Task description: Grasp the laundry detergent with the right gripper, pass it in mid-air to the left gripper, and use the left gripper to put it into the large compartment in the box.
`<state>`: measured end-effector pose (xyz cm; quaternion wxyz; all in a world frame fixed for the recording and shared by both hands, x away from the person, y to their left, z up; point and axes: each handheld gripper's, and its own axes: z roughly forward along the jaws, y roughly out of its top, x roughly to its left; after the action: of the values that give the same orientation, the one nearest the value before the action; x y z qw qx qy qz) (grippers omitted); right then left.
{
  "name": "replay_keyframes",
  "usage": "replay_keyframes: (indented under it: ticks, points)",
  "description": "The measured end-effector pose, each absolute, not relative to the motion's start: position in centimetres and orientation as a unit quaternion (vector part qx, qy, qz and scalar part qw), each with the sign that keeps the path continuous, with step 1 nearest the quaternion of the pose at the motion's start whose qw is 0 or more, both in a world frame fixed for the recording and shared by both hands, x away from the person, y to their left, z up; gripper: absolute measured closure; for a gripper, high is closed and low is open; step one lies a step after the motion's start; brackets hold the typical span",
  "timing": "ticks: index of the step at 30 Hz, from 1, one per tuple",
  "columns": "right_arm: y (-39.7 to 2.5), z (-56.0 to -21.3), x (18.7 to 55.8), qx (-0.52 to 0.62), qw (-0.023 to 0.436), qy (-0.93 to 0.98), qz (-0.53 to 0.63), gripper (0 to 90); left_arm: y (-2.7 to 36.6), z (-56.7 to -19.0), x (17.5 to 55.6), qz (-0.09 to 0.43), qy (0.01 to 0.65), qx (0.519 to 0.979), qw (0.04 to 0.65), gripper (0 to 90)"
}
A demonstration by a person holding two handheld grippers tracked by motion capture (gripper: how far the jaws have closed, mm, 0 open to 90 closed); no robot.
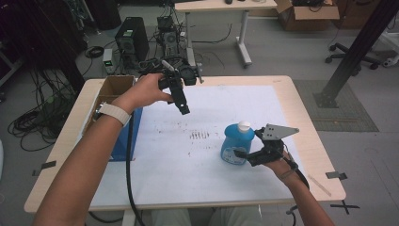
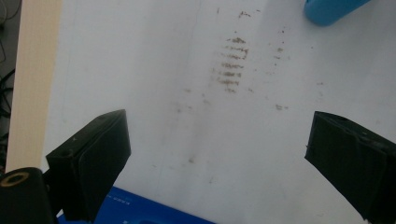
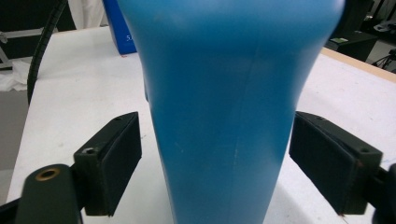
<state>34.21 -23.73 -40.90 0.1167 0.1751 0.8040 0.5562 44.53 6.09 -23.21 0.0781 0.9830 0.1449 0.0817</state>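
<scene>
A white sheet point(image 1: 207, 141) is covering most of the pale wooden table point(image 1: 310, 136), and it is carrying a patch of brownish smudges in short rows point(image 1: 200, 135) just left of the blue bottle point(image 1: 236, 143). The bottle, with its white cap point(image 1: 243, 125), is standing upright on the sheet toward the table's right side; its label is showing pale print that is too small to read. Well left of the bottle, an open cardboard box point(image 1: 113, 89) is sitting at the table's left edge with a blue box point(image 1: 123, 136) beside it (white lettering on the blue box is showing in the right gripper view, but only a stray character can be made out). Behind the table, a black computer tower point(image 1: 131, 40) and tangled cables are lying on the grey floor, and another cardboard box point(image 1: 306, 14) is sitting farther back.

The right hand-held gripper point(image 3: 215, 158) is standing with its jaws wide on either side of the bottle's body, not pressing it. The left hand-held gripper point(image 2: 219, 154) is hanging above the sheet, up and left of the bottle, jaws wide with nothing between them.
</scene>
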Motion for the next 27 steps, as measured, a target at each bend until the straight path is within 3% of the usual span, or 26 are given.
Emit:
replay_keyframes:
  ticks: [23, 27]
  points:
    - [-23.85, -40.85, 34.09, 0.163, 0.120, 0.799, 0.566, 34.9, 6.17, -23.40, 44.58, 0.080, 0.149, 0.983, 0.077, 6.8]
    - [-23.82, -40.88, 34.05, 0.157, 0.121, 0.799, 0.567, 41.7, 6.23, -23.39, 44.59, 0.080, 0.148, 0.983, 0.077, 6.8]
